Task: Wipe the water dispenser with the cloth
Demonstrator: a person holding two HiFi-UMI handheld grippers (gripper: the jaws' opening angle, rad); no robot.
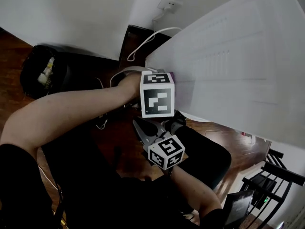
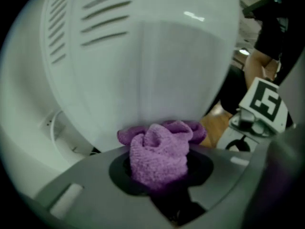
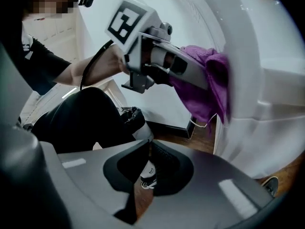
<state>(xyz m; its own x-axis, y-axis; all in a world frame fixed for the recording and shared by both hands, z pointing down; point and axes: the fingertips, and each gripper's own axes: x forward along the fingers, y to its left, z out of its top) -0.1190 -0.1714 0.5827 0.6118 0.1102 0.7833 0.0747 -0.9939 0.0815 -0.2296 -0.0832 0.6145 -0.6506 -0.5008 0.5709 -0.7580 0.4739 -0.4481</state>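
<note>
Right gripper (image 3: 145,168), grey plastic two-jaw tool with a marker cube, nearest the person. Jaws together, nothing between them; only dark wooden floor (image 3: 143,194) shows through the slit. It hangs apart from the dispenser, below the left gripper in the head view.

Left gripper (image 2: 159,168), same build. Jaws clamped on the bunched purple terry cloth (image 2: 159,149), which bulges out ahead of the jaw tips.

The cloth is pressed against the white plastic water dispenser (image 2: 143,56): on the smooth curved panel, below the rows of vent slots (image 2: 102,20). Right gripper view confirms contact, with a loose purple fold hanging down along the white wall.

Beyond, at the dispenser's far end: a white cable (image 1: 147,39) loops over the floor to a white wall socket (image 1: 169,4). A black bag (image 1: 43,70) lies on the floor by the wall, well apart from the dispenser.
</note>
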